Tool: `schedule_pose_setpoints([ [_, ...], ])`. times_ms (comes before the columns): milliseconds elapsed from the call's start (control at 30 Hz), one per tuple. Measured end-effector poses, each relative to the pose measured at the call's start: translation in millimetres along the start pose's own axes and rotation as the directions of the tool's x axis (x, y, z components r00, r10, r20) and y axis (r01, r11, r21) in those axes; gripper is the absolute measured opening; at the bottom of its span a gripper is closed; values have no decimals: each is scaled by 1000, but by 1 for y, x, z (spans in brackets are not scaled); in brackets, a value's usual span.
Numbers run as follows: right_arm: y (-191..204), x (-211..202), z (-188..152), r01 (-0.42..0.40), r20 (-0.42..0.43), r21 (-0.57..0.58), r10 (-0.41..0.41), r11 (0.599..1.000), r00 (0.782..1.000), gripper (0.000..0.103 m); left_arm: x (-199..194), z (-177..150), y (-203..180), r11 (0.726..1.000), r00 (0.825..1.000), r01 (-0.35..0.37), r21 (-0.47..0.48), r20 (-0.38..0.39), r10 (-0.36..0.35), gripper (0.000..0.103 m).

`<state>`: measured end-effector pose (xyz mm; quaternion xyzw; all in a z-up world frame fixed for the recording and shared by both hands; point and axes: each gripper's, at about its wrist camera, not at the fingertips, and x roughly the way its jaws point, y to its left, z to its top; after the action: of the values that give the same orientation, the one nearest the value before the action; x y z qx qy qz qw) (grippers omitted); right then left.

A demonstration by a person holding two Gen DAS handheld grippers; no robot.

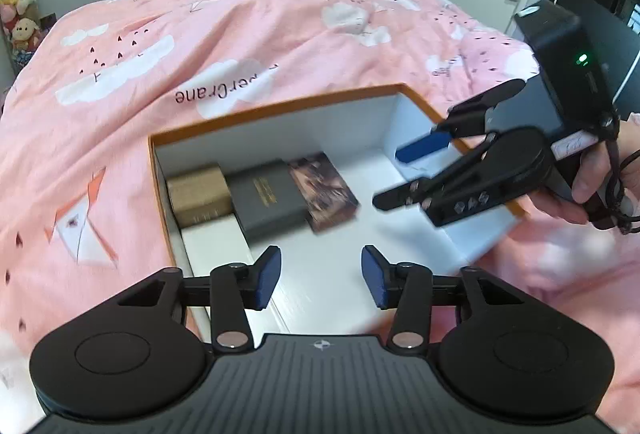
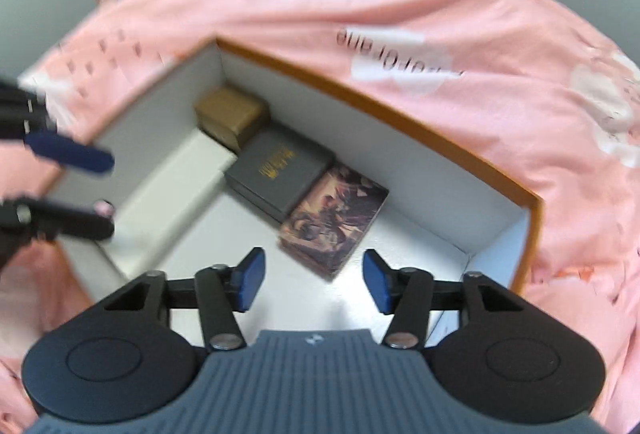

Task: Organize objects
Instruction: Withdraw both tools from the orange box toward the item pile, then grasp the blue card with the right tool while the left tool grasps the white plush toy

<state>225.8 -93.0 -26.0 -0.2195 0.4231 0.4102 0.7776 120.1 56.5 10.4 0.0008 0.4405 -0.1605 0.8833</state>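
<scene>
Three small boxes lie in a row along the far wall of the tray (image 1: 276, 110), from its far-left corner: a gold box (image 1: 198, 194), a grey box (image 1: 266, 196), a printed box (image 1: 326, 190), each touching the next; stiff, light card by the look, best pinched across the short sides; left gripper (image 1: 320, 280) and right gripper (image 2: 314, 280) both hang released, empty, above the tray floor.

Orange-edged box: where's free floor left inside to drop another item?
Inside the orange-edged box the tan box, grey box and patterned box sit in a touching row along the far wall. Bare floor lies between the patterned box and the right end wall, and across the near side. The left end, beside the white insert, is crowded.
</scene>
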Motion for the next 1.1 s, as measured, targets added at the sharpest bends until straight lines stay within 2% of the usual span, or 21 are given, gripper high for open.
schedule_pose_setpoints([
  [67, 10, -24, -13, 4, 50, 25, -5, 1000, 999, 62, -11, -13, -6, 1000, 1000, 10, -11, -8, -10, 57],
  [200, 19, -55, -37, 7, 92, 119, -18, 993, 996, 63, -24, -41, -14, 998, 998, 32, -55, -47, -34, 59],
  [367, 34, -77, -80, -65, 83, 257, 45, 964, 996, 63, -20, -75, -20, 991, 992, 28, -133, -118, -44, 67],
  [433, 51, -85, -96, -35, 102, 269, 7, 963, 995, 63, -17, -88, -23, 987, 987, 39, -157, -150, -63, 68],
  [600, 79, -84, -122, -80, 85, 307, 57, 948, 995, 62, -6, -105, -35, 993, 978, 14, -114, -206, -37, 74],
  [833, 99, -73, -145, -108, 40, 373, 100, 921, 994, 62, 15, -113, -41, 994, 969, 38, -102, -239, -61, 82],
  [967, 102, -66, -152, -119, 10, 392, 125, 912, 992, 62, 23, -117, -43, 998, 968, 2, -70, -250, -19, 81],
  [1000, 103, -64, -153, -122, 3, 395, 131, 911, 991, 62, 25, -119, -43, 998, 967, 0, -68, -253, -18, 76],
  [1100, 104, -58, -154, -133, -16, 404, 153, 905, 988, 62, 28, -123, -39, 996, 969, -10, -88, -248, -12, 72],
])
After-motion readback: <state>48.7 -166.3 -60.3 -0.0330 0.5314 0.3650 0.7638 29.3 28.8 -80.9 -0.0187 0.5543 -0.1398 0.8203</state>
